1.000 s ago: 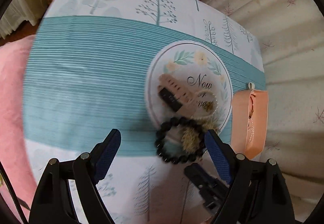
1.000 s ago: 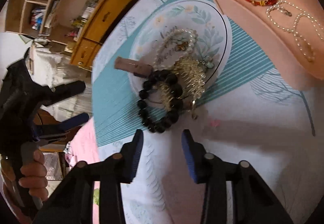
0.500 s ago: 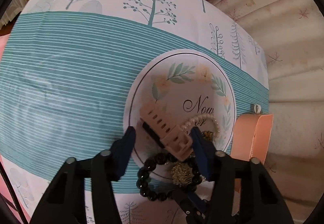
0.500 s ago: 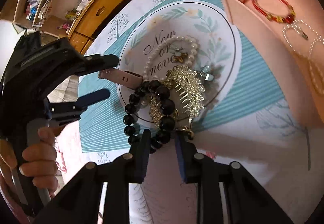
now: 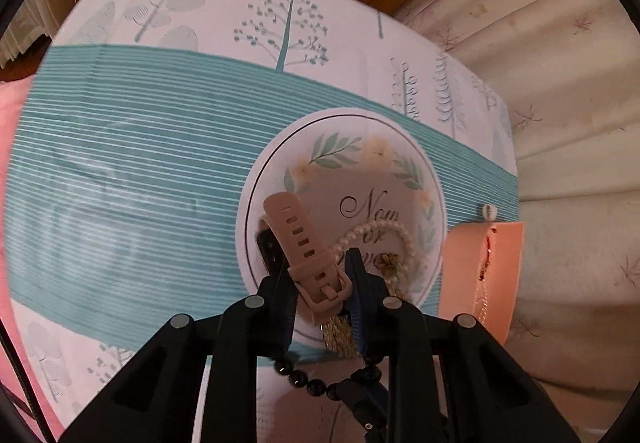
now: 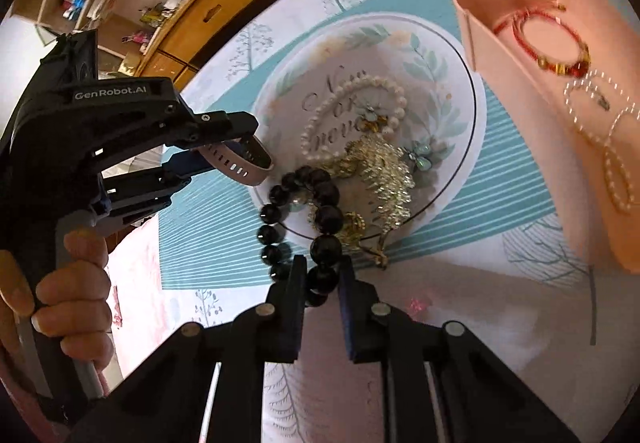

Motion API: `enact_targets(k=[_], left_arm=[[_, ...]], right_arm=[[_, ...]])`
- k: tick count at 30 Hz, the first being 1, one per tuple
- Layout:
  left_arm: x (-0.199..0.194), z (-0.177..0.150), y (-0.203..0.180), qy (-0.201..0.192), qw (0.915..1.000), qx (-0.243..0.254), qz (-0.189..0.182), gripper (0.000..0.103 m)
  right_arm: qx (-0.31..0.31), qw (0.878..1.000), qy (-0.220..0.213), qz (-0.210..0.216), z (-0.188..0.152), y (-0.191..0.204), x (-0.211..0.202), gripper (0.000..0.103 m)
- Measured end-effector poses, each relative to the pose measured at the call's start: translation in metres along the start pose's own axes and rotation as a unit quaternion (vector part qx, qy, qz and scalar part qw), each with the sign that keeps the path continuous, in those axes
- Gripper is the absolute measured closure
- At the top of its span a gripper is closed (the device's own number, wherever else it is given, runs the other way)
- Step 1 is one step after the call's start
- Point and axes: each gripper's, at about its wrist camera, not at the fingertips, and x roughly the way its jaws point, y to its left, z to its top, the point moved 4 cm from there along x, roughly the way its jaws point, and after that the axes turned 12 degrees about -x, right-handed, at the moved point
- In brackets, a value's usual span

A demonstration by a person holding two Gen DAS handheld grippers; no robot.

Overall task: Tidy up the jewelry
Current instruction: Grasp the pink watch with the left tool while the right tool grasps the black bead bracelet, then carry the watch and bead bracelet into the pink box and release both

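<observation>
on a round printed mat (image 6: 452, 91) lies a heap of jewelry: a pearl bracelet (image 6: 352, 99), a gold comb (image 6: 384, 171) and a black bead bracelet (image 6: 316, 199). the left gripper (image 5: 320, 283) has its jaws narrowed around a pink watch (image 5: 308, 255) at the mat's edge. the right gripper (image 6: 320, 283) pinches the bead bracelet's near end, beside a peach tray (image 6: 520, 91) holding a red bracelet (image 6: 548, 39).

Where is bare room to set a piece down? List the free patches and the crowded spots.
Free: the striped teal cloth left of the plate; the white cloth between plate and pink tray. Crowded: the plate's near half, with watch, pearl bracelet, gold comb and black bead bracelet, both claws working there.
</observation>
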Motion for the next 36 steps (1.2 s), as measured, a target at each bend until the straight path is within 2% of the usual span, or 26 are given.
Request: enact_targets(k=[6, 11, 21, 30, 36], left_arm=[[-0.041, -0.019, 0.006, -0.021, 0.9996, 0.013, -0.009, 0.082], [-0.078, -0.047, 0.019, -0.038, 0.9987, 0.026, -0.020, 0.082], [-0.115, -0.126, 0.027, -0.054, 0.9916, 0.115, -0.025, 0.082], [-0.117, -0.172, -0.008, -0.037, 0.9853, 0.159, -0.051, 0.082], [-0.110, -0.190, -0.052, -0.031, 0.9804, 0.184, -0.063, 0.082]], right_arm=[[-0.030, 0.999, -0.036, -0.022, -0.004, 0.018, -0.030, 0.088], [-0.055, 0.995, -0.073, -0.047, -0.014, 0.033, -0.064, 0.088], [-0.115, 0.972, -0.152, -0.140, -0.047, 0.037, -0.140, 0.088], [-0.160, 0.954, -0.183, -0.177, -0.057, 0.014, -0.208, 0.088], [-0.178, 0.950, -0.181, -0.179, -0.051, -0.009, -0.233, 0.088]])
